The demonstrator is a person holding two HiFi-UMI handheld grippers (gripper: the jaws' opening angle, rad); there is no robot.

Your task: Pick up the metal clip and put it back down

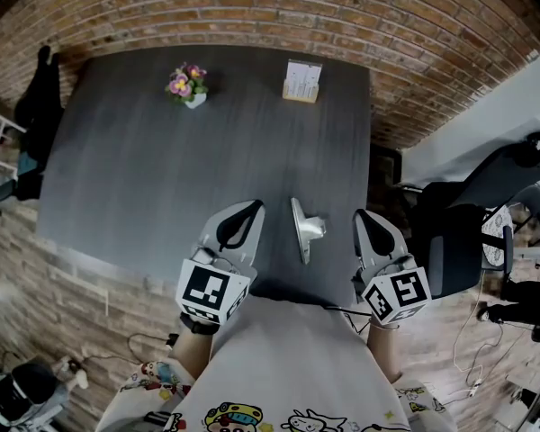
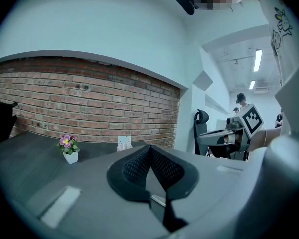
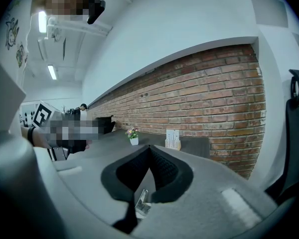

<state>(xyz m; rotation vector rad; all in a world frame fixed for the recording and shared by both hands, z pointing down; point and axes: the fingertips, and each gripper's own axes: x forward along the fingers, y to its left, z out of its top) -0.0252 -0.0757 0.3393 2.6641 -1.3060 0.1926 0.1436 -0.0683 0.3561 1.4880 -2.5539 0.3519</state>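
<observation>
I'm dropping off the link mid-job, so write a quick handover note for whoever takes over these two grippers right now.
Left gripper: shut, empty, at the near table edge.
Right gripper: shut, empty, at the same edge.
Metal clip: lying on the dark table between the two grippers, touching neither.
Done: nothing evident. The clip is not held, and a completed lift cannot be ruled out.
Left, if not yet lifted: open a gripper, grasp the clip, raise it, set it back down.

An office: dark desk, swivel chair, ceiling strip lights, brick wall.
</observation>
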